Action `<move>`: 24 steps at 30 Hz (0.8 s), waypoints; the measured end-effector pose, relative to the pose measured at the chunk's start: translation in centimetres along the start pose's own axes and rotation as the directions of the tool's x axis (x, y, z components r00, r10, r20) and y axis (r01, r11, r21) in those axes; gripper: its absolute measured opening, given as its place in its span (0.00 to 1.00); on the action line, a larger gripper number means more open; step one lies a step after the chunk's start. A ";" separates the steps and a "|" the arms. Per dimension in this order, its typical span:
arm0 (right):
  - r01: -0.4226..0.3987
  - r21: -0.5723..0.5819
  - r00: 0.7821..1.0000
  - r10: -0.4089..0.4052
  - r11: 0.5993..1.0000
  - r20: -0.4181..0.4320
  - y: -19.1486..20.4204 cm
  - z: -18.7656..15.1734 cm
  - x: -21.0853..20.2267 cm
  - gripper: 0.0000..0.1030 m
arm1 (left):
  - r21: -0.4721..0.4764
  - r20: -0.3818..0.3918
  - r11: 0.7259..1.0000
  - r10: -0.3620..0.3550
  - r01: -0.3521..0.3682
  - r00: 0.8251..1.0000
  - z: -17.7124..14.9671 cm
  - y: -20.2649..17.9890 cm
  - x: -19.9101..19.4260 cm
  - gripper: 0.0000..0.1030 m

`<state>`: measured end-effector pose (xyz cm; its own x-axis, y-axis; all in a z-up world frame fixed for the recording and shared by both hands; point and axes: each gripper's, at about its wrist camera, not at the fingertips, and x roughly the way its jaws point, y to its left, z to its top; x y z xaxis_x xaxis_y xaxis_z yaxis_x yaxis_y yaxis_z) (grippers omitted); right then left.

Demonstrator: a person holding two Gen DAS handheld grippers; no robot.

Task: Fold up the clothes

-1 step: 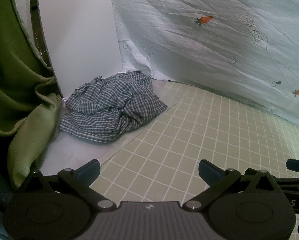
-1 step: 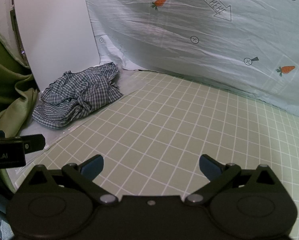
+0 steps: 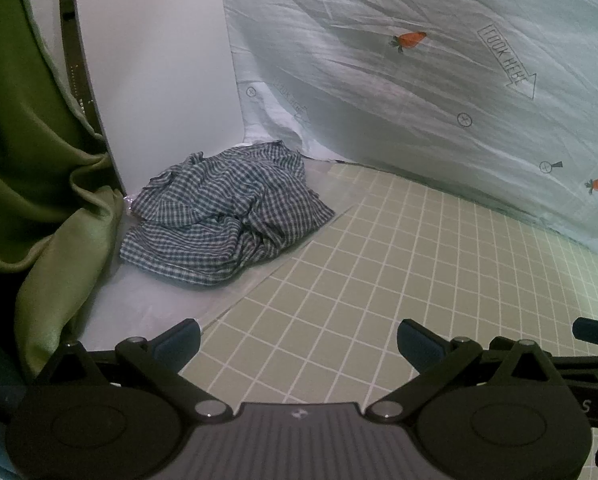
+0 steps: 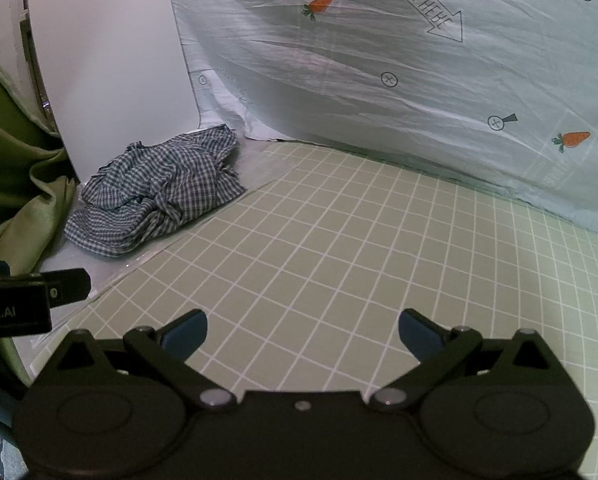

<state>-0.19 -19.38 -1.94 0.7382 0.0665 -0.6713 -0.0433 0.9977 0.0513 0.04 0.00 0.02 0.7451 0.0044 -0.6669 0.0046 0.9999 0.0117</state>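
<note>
Left wrist view gives me my left hand-held gripper [image 3: 298,344] with its jaws spread wide and nothing between them, hovering over the green grid mat [image 3: 399,280]. My landmark is the upright white board [image 3: 155,72] at the far left. A crumpled blue-and-white checked shirt [image 3: 227,216] lies in a heap right at the foot of that board, on a clear plastic sheet [image 3: 159,300] that runs beside the mat's edge. Left of the board hangs a green curtain [image 3: 31,168], its lower folds just beside the shirt. Right of the board, a pale sheet printed with carrots [image 3: 439,92] rises behind the mat.

From the right wrist view, my right hand-held gripper [image 4: 303,330] is equally wide open and empty, also above the mat [image 4: 339,248]. The shirt [image 4: 159,192] sits well apart from both sets of fingers, against the base of the board [image 4: 107,72]. The left tool's body [image 4: 19,304] pokes in at the left edge.
</note>
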 end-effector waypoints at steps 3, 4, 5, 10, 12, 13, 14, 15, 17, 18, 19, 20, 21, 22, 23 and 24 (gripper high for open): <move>0.002 0.000 1.000 -0.002 1.000 0.000 -0.1 0.0 -0.1 1.00 | 0.000 -0.001 1.000 -0.003 0.003 1.000 0.1 0.0 0.0 1.00; 0.003 0.000 1.000 -0.003 1.000 0.000 -0.1 0.0 -0.1 1.00 | 0.000 -0.001 1.000 -0.004 0.004 1.000 0.1 0.0 0.1 1.00; 0.004 0.001 1.000 -0.004 1.000 0.001 -0.1 0.0 -0.2 1.00 | 0.001 -0.001 1.000 -0.005 0.005 1.000 0.2 -0.1 0.2 1.00; 0.004 0.002 1.000 -0.004 1.000 0.001 0.1 0.0 0.3 1.00 | 0.001 -0.002 1.000 -0.006 0.006 1.000 0.4 0.1 0.3 1.00; -0.001 0.005 1.000 0.001 1.000 0.002 0.2 0.0 0.1 1.00 | 0.002 -0.001 1.000 -0.004 0.004 1.000 0.2 0.0 0.3 1.00; -0.005 0.009 1.000 0.005 1.000 0.001 0.1 0.0 0.1 1.00 | 0.004 -0.003 1.000 -0.003 0.003 1.000 0.1 -0.1 0.4 1.00; -0.006 0.010 1.000 0.006 1.000 0.001 0.1 0.0 0.1 1.00 | 0.004 -0.004 1.000 -0.003 0.003 1.000 0.1 -0.1 0.4 1.00; -0.006 0.012 1.000 0.006 1.000 0.001 0.0 -0.1 0.0 1.00 | 0.004 -0.004 1.000 -0.003 0.003 1.000 0.0 -0.1 0.4 1.00; -0.008 0.012 1.000 0.008 1.000 0.000 0.0 0.0 0.1 1.00 | 0.004 -0.005 1.000 -0.004 0.004 1.000 0.0 -0.1 0.3 1.00; -0.008 0.012 1.000 0.008 1.000 0.000 0.0 0.0 0.1 1.00 | 0.005 -0.005 1.000 -0.004 0.004 1.000 0.0 -0.1 0.3 1.00; -0.007 0.011 1.000 0.007 1.000 -0.001 0.0 0.0 0.1 1.00 | 0.005 -0.006 1.000 -0.004 0.004 1.000 0.1 0.0 0.3 1.00; -0.006 0.011 1.000 0.006 1.000 -0.002 0.0 0.0 0.1 1.00 | 0.005 -0.006 1.000 -0.005 0.005 1.000 0.1 0.0 0.3 1.00; -0.006 0.012 1.000 0.006 1.000 -0.003 -0.1 -0.1 0.0 1.00 | 0.006 -0.006 1.000 -0.006 0.006 1.000 0.1 0.0 0.3 1.00; -0.007 0.013 1.000 0.007 1.000 -0.006 0.0 0.0 0.1 1.00 | 0.006 -0.007 1.000 -0.007 0.007 1.000 0.0 0.0 0.2 1.00; -0.009 0.016 1.000 0.009 1.000 -0.008 -0.1 0.0 0.1 1.00 | 0.006 -0.007 1.000 -0.009 0.009 1.000 0.0 0.0 0.2 1.00; -0.010 0.016 1.000 0.010 1.000 -0.010 0.0 0.2 0.3 1.00 | 0.006 -0.009 1.000 -0.010 0.010 1.000 0.0 0.1 0.3 1.00</move>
<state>0.14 -19.40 -2.02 0.7307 0.0767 -0.6784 -0.0395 0.9968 0.0701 0.26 0.09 -0.14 0.7393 -0.0055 -0.6734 0.0159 0.9998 0.0093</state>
